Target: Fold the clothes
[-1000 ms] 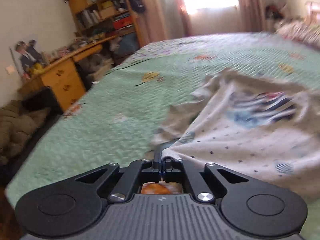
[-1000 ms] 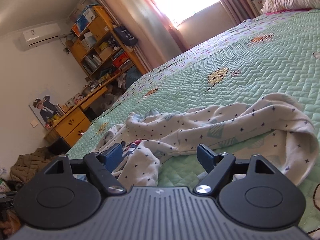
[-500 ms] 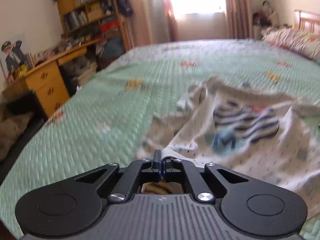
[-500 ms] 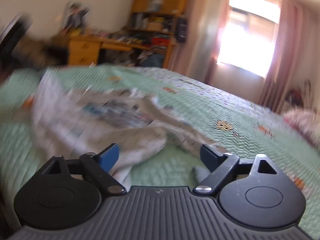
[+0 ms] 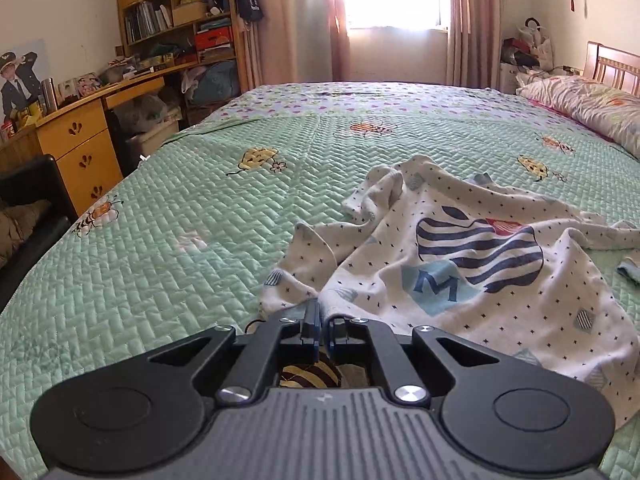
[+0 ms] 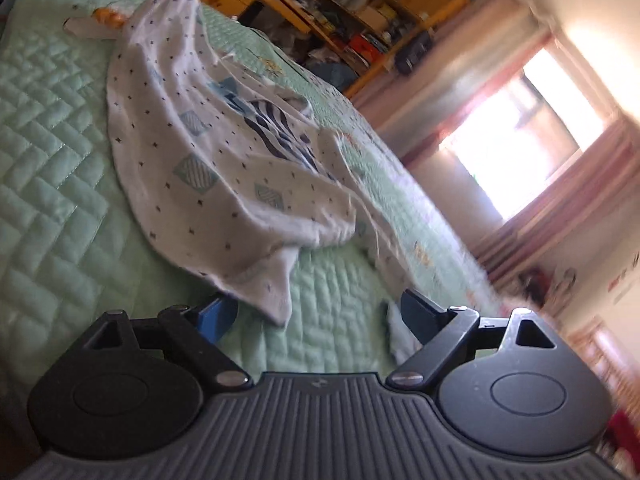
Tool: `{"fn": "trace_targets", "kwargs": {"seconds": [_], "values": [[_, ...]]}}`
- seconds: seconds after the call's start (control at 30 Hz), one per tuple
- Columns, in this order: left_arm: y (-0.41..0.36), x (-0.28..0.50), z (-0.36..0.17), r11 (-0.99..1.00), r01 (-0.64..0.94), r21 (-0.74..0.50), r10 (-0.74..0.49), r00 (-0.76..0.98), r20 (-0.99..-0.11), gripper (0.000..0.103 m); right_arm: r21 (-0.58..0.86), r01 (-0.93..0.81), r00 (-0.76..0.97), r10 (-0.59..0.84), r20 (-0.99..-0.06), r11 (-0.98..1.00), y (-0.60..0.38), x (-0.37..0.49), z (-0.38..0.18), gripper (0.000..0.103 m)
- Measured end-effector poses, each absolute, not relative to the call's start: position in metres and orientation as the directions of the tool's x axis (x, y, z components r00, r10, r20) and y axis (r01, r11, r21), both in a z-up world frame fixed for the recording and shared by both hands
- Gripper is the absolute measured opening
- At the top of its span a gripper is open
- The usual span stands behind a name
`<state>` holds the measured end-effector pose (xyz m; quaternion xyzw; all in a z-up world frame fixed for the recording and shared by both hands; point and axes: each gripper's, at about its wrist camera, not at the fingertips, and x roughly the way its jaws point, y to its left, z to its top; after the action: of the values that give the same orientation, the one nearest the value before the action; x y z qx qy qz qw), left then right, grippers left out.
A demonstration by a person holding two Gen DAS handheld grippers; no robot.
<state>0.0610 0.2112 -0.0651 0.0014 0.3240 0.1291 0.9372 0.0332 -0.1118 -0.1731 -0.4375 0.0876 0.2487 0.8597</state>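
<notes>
The left tongs [image 5: 323, 326] pinch the hem of the white printed top [image 5: 460, 264] rumpled on the bed [image 5: 168, 240], the right tongs [image 6: 316, 312] gape empty beside its other corner: spreading flat seems underway, needing a second grip.

Left gripper [image 5: 323, 326]: jaws nearly closed, pinching a cloth edge, pointing forward and downward. Right gripper [image 6: 320, 312]: jaws wide apart, nothing gripped, rolled steeply to one side.
</notes>
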Motion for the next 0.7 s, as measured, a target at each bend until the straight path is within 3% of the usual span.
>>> {"fn": "trace_targets", "kwargs": {"seconds": [0.17, 0.4, 0.47, 0.53, 0.6, 0.7], "values": [[0.216, 0.063, -0.059, 0.966, -0.245, 0.077, 0.241, 0.759, -0.604, 0.007, -0.783, -0.472, 0.859, 0.411, -0.305, 0.405, -0.103, 0.026, -0.177, 0.084], [0.221, 0.063, -0.058, 0.966, -0.250, 0.062, 0.235, 0.758, -0.609, 0.012, -0.833, -0.483, 0.822, 0.467, -0.326, 0.270, -0.098, 0.006, -0.179, 0.057], [0.222, 0.063, -0.060, 0.966, -0.254, 0.052, 0.232, 0.753, -0.615, 0.014, -0.826, -0.505, 0.803, 0.486, -0.344, 0.251, -0.097, 0.003, -0.176, 0.047], [0.225, 0.064, -0.062, 0.965, -0.259, 0.042, 0.228, 0.747, -0.625, 0.015, -0.811, -0.535, 0.781, 0.505, -0.367, 0.237, -0.095, 0.001, -0.173, 0.022], [0.228, 0.066, -0.062, 0.964, -0.262, 0.039, 0.227, 0.742, -0.631, 0.015, -0.752, -0.577, 0.772, 0.515, -0.373, 0.320, -0.096, 0.011, -0.159, 0.012], [0.230, 0.069, -0.054, 0.963, -0.267, 0.047, 0.238, 0.749, -0.618, 0.015, -0.523, -0.623, 0.779, 0.522, -0.348, 0.581, -0.114, 0.037, -0.119, 0.010]]}}
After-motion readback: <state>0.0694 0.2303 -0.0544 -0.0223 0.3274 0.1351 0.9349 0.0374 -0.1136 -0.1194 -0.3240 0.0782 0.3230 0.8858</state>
